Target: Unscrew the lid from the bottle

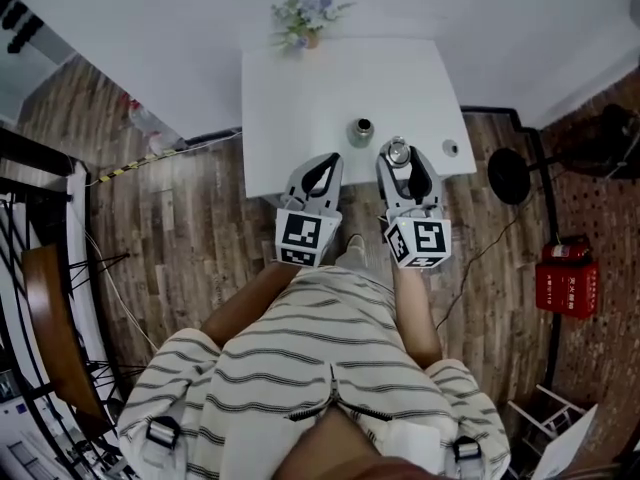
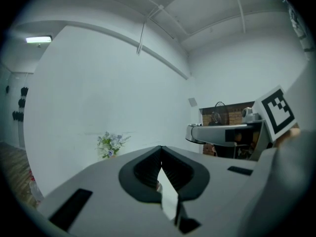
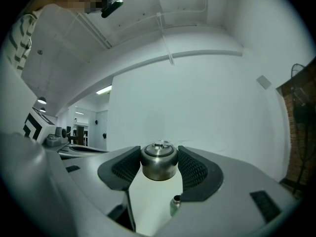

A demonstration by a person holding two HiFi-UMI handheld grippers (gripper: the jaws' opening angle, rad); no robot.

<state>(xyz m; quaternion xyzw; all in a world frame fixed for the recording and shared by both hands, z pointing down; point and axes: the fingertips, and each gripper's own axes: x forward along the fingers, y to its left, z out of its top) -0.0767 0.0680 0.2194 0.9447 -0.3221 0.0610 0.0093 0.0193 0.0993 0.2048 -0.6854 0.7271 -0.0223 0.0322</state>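
A small steel bottle (image 1: 360, 130) stands upright on the white table (image 1: 300, 98) with its mouth open and dark. Its round metal lid (image 1: 398, 152) is off the bottle, raised to the bottle's right, with my right gripper (image 1: 399, 155) shut on it. In the right gripper view the lid (image 3: 159, 161) sits pinched between the ribbed pads (image 3: 193, 171), and the bottle (image 3: 175, 205) shows low down beneath it. My left gripper (image 1: 322, 165) hovers at the table's near edge, left of the bottle, shut and holding nothing; in the left gripper view my left gripper (image 2: 161, 156) has its jaws meeting.
A small bunch of flowers (image 1: 305, 16) stands at the table's far edge against the white wall. A small round object (image 1: 450, 148) lies near the table's right edge. A dark stool (image 1: 508, 176) and a red box (image 1: 567, 278) stand on the wooden floor to the right.
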